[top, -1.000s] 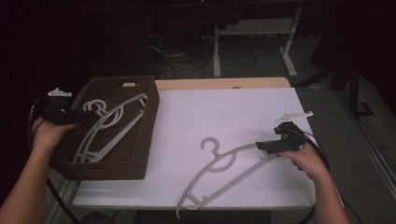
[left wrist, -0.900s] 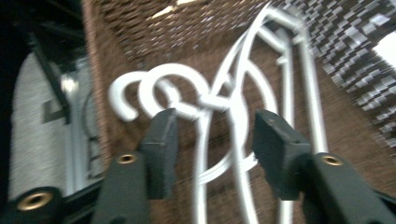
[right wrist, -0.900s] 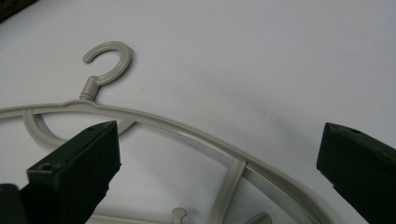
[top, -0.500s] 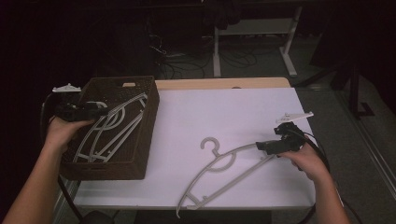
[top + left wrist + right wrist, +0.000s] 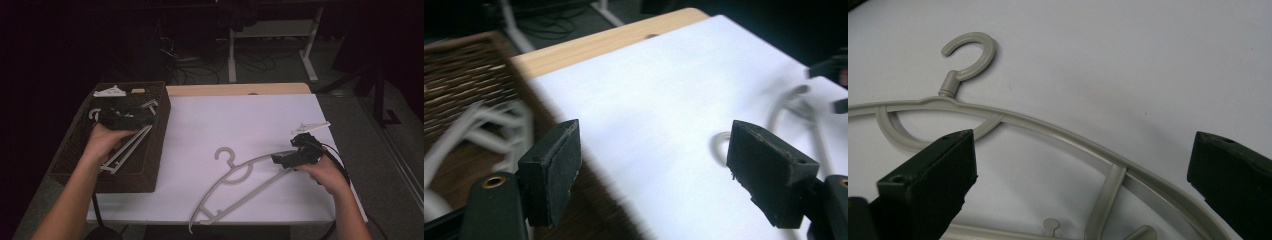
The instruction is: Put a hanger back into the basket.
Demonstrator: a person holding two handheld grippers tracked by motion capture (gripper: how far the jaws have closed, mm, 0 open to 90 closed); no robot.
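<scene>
Hanger — unmarked, basket, tools apart

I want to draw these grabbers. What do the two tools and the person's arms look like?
Both tools are black. The left tool and right tool each have two chunky block jaws with a small round hole in the side. A pale three-cornered plate sits above the right one, and a black cable trails from it. The forearms are bare, no sleeves.

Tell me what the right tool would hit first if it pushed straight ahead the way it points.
Probably the grey hanger: the right tool is open, its jaws either side of the hanger's arm lying on the white table cover. Depth is unclear, so it might meet the cover first.
</scene>
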